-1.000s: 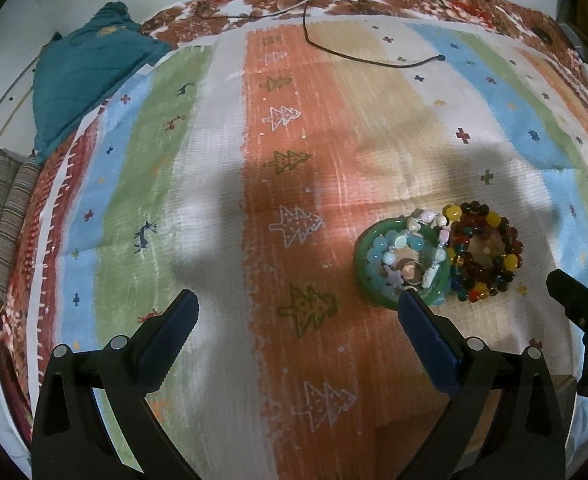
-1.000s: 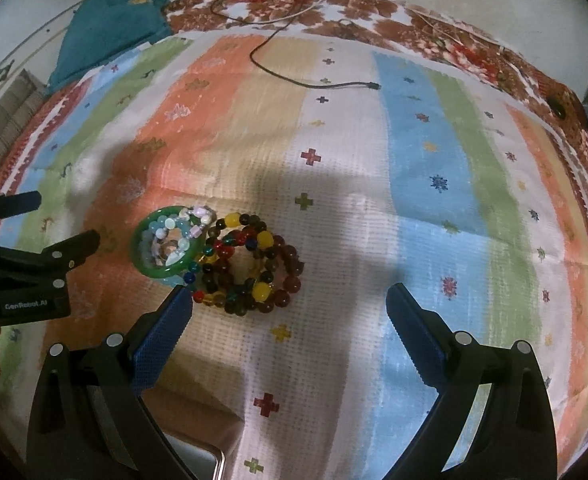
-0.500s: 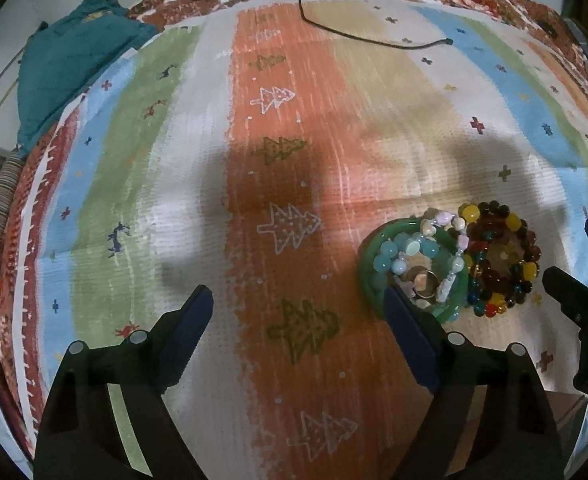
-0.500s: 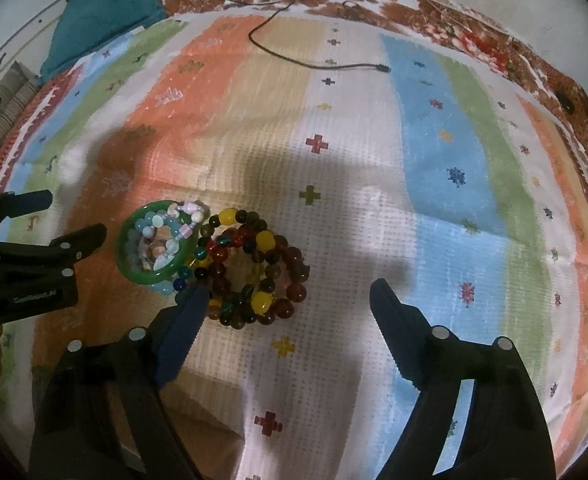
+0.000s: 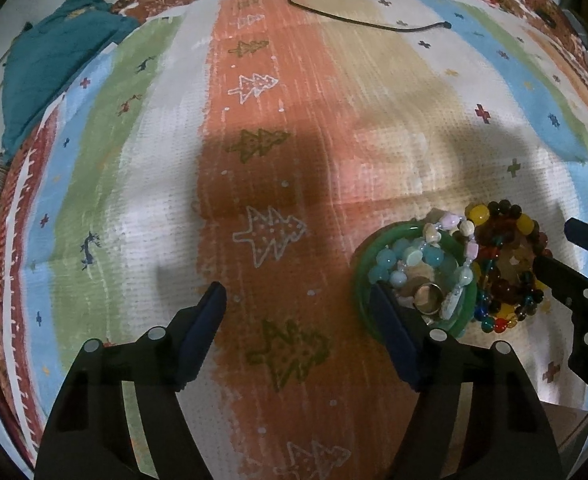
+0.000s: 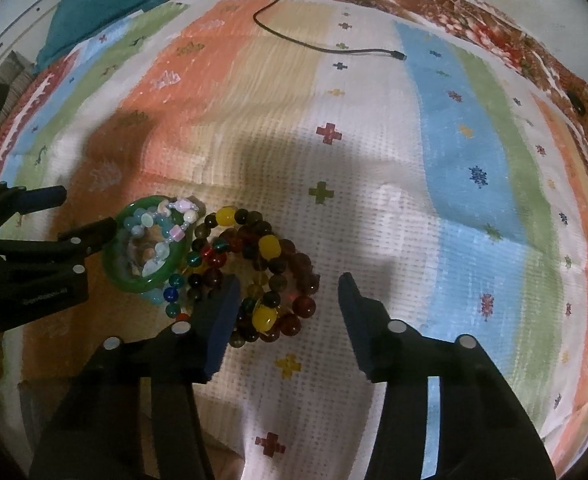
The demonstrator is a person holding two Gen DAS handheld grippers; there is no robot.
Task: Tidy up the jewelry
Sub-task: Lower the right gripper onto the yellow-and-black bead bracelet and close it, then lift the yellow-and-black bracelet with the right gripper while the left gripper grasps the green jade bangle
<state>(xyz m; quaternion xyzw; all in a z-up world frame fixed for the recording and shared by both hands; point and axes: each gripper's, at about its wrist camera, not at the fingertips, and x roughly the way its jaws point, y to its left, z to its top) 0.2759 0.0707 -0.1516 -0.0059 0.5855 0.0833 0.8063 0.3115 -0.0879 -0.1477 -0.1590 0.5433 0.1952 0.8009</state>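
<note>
A green bangle (image 5: 364, 276) lies on the striped cloth with pale blue and pink bead bracelets (image 5: 410, 254) and a metal ring (image 5: 428, 298) inside it. Dark red, yellow and brown bead bracelets (image 5: 506, 272) lie piled against its right side. My left gripper (image 5: 298, 296) is open, its right finger over the bangle's near-left edge. In the right wrist view the bangle (image 6: 134, 282) and bead pile (image 6: 270, 256) sit centre-left. My right gripper (image 6: 288, 284) is open over the pile's near side, its left finger overlapping the beads.
The striped cloth (image 5: 294, 120) covers a table. A black cable (image 5: 354, 20) lies at the far side and also shows in the right wrist view (image 6: 326, 46). A teal cloth (image 5: 54, 64) lies at the far left. A cardboard edge (image 5: 566, 420) shows near right.
Both grippers have moved down and closer to the jewelry. The right gripper's left finger now overlaps the bead pile; the left gripper's right finger now overlaps the bangle.
</note>
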